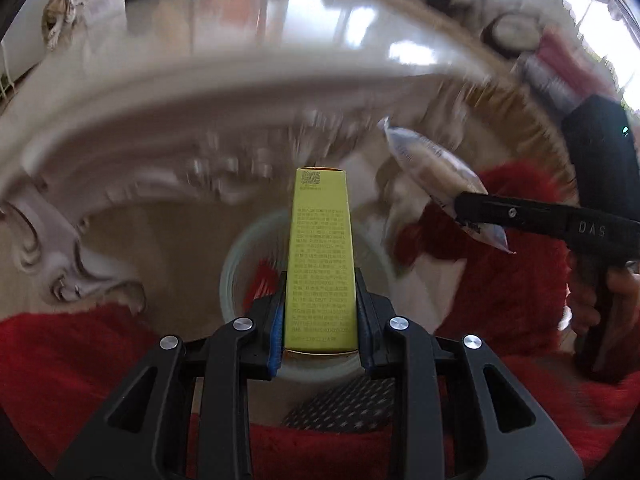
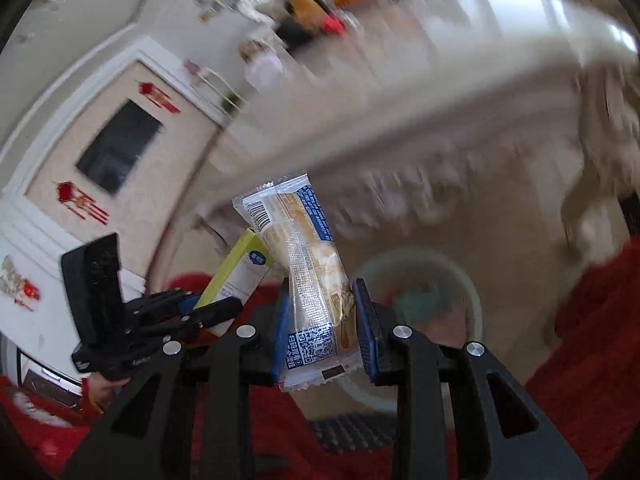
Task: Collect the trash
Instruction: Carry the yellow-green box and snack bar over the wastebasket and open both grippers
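Above the bin (image 1: 236, 280), the left hand-held gripper (image 1: 320, 320) clamps a yellow box (image 1: 320, 256); the right hand-held gripper (image 2: 322, 328) pinches a snack wrapper (image 2: 304, 248), both poised for dropping.

The left gripper (image 1: 321, 312) clamped a tall yellow-green box (image 1: 320, 256) between its blue pads (image 1: 275, 332), the box standing upright above a pale round bin (image 1: 236, 264) on the floor. To the right, the right gripper (image 1: 472, 204) pinched a clear snack wrapper (image 1: 424, 160). Red fluffy fabric (image 1: 500, 280) lay on both sides, and the background was blurred.
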